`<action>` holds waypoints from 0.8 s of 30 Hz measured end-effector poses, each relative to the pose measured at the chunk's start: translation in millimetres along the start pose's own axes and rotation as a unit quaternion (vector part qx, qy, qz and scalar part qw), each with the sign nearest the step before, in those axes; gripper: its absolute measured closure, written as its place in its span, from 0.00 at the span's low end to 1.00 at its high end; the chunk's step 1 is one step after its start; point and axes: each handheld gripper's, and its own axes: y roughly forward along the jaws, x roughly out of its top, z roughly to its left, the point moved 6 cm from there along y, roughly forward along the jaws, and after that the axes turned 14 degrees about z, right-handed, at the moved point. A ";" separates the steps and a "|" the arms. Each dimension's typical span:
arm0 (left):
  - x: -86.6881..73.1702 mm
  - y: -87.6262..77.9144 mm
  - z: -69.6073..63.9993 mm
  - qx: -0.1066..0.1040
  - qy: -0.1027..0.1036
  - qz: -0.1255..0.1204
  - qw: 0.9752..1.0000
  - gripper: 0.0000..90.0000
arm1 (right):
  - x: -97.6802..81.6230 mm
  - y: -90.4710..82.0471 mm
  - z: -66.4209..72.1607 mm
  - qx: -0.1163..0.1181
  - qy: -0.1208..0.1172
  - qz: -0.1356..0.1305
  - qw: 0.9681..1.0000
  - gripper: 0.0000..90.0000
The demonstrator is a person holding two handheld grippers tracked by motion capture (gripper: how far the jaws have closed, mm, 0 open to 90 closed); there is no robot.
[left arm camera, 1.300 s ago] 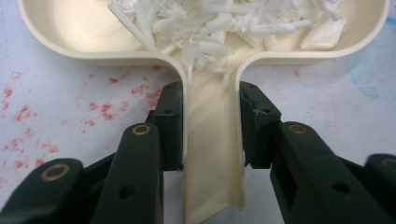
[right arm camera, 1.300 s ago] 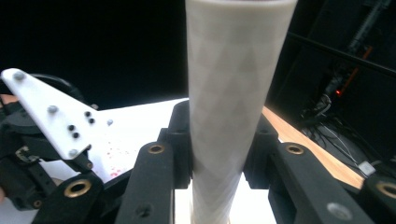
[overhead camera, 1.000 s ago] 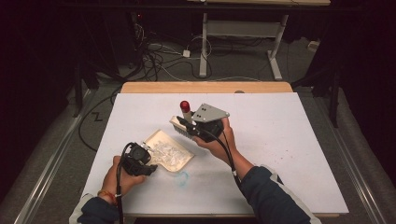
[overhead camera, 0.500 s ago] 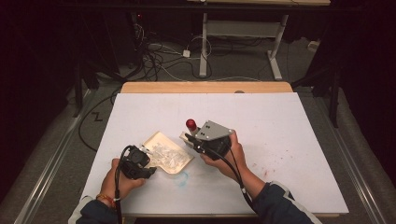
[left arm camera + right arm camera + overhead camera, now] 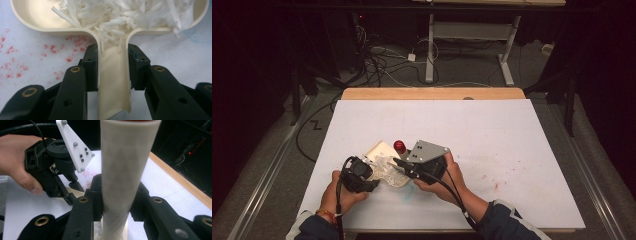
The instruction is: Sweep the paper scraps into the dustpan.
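Smooth, glossy cream plastic scoop (image 5: 113,82) heaped with white paper-like shreds (image 5: 120,15). Matt off-white tube (image 5: 125,170), faintly faceted. Matt black plastic fingers (image 5: 91,66) with brass-look rivets. Matt white sheet over table (image 5: 512,145), pink-stained beside scoop; bare wood at far edge.

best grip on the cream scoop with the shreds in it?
By its handle, from the end away from the bowl. On the scoop the handle is a narrow straight channel with parallel walls, which the left gripper already clamps; the wide bowl holds the white shreds.
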 end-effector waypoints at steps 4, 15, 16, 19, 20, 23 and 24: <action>0.1 0.2 -0.7 -0.003 -0.005 -0.004 1.000 0.70 | -1.0 -3.9 -5.7 -0.005 0.010 -0.008 1.000 0.78; 0.9 0.3 0.0 -0.006 -0.007 -0.003 1.000 0.70 | -7.1 -37.2 -30.2 -0.020 0.059 -0.048 0.997 0.78; 0.8 0.3 0.0 -0.006 -0.006 -0.002 1.000 0.70 | -8.8 -39.9 -31.5 -0.021 0.061 -0.048 0.997 0.78; 1.6 0.5 0.1 -0.005 -0.008 -0.002 1.000 0.70 | -14.7 -47.9 -35.2 -0.021 0.075 -0.051 0.996 0.78; 1.8 0.5 0.1 -0.005 -0.008 -0.002 1.000 0.70 | -16.8 -50.4 -36.5 -0.021 0.077 -0.052 0.995 0.78; 1.9 0.3 -0.4 -0.005 -0.011 -0.005 1.000 0.70 | -24.1 -59.2 -40.9 -0.027 0.081 -0.051 0.995 0.78; 1.7 0.0 -0.3 -0.006 -0.011 -0.006 1.000 0.70 | -27.1 -62.4 -42.8 -0.028 0.081 -0.051 0.995 0.78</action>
